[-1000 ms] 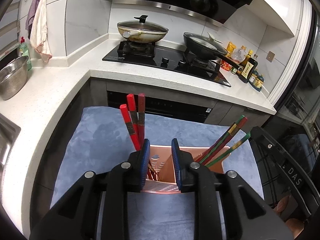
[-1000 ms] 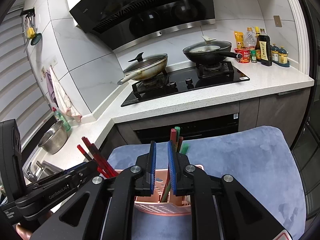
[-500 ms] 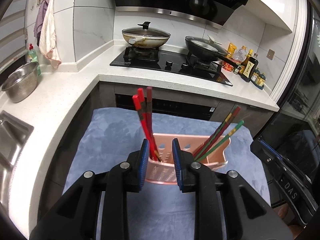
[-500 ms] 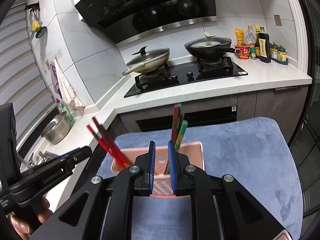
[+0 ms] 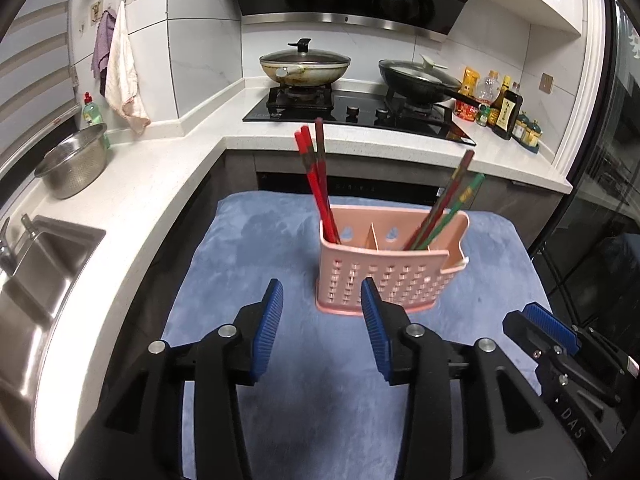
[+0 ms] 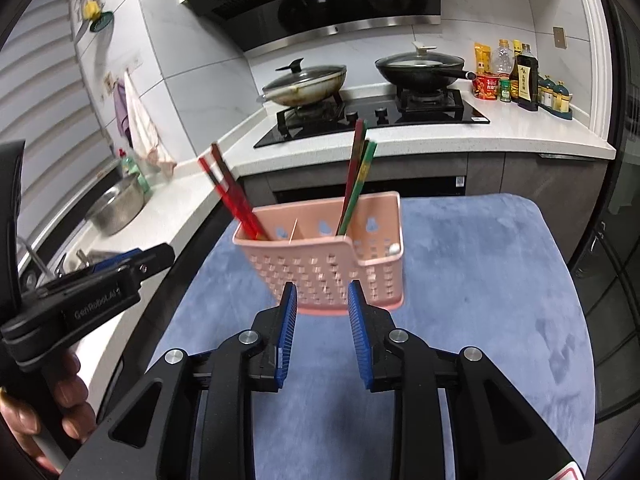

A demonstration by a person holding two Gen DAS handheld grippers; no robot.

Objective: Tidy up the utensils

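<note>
A pink perforated utensil holder (image 5: 384,272) (image 6: 324,268) stands upright on a blue cloth (image 5: 248,272) (image 6: 480,280). Red chopsticks (image 5: 316,184) (image 6: 232,196) lean in its left compartment. Red-and-green chopsticks (image 5: 448,208) (image 6: 358,176) lean in its right compartment. My left gripper (image 5: 322,292) hangs just in front of the holder, its jaws opening with nothing between them. My right gripper (image 6: 322,294) also sits in front of the holder, jaws opening and empty. The right gripper's blue pad (image 5: 552,326) shows at the right edge of the left wrist view.
A white L-shaped counter (image 5: 132,184) wraps the left and back. On it are a steel colander (image 5: 74,160), a sink (image 5: 36,272), a hob with two lidded pans (image 5: 304,66) (image 5: 416,76) and sauce bottles (image 5: 506,110). A hand (image 6: 52,408) holds the left gripper's handle.
Both grippers have drawn back from the holder toward the near side of the cloth and their jaws have widened. The holder and chopsticks stay in place.
</note>
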